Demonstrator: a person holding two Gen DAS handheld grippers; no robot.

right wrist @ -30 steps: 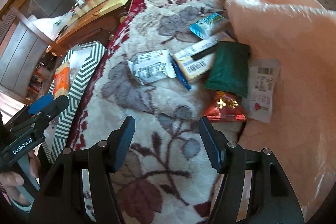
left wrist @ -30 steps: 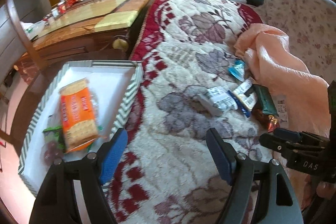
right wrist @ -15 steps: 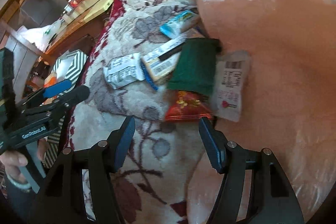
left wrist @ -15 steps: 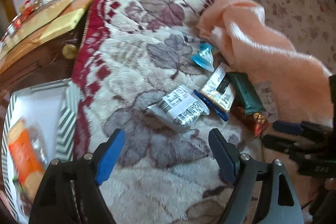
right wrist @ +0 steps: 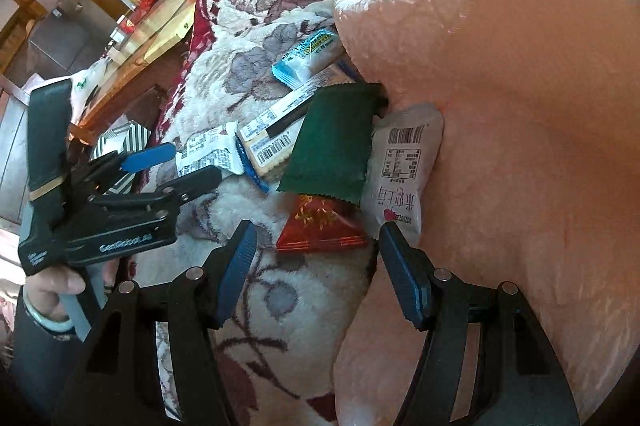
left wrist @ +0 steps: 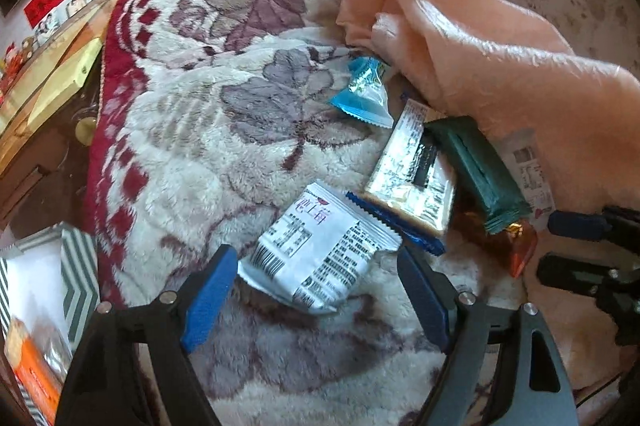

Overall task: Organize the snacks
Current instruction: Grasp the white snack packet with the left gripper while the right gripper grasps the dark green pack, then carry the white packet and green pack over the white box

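With both pairs of tongs apart and empty, left gripper [left wrist: 316, 302] straddling white packet [left wrist: 320, 246] at lower centre, right gripper [right wrist: 316, 266] near red packet [right wrist: 320, 226]: risk of snagging plush blanket [left wrist: 208, 130], dragging neighbouring blue-edged packet [left wrist: 404, 186]

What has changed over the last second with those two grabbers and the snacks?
The left gripper swung away from the striped box toward the snacks, and its jaws, just opened a little wider, now flank the white packet without touching it. The right gripper edged up to the red packet. Nothing was grabbed; the snacks lie as before.
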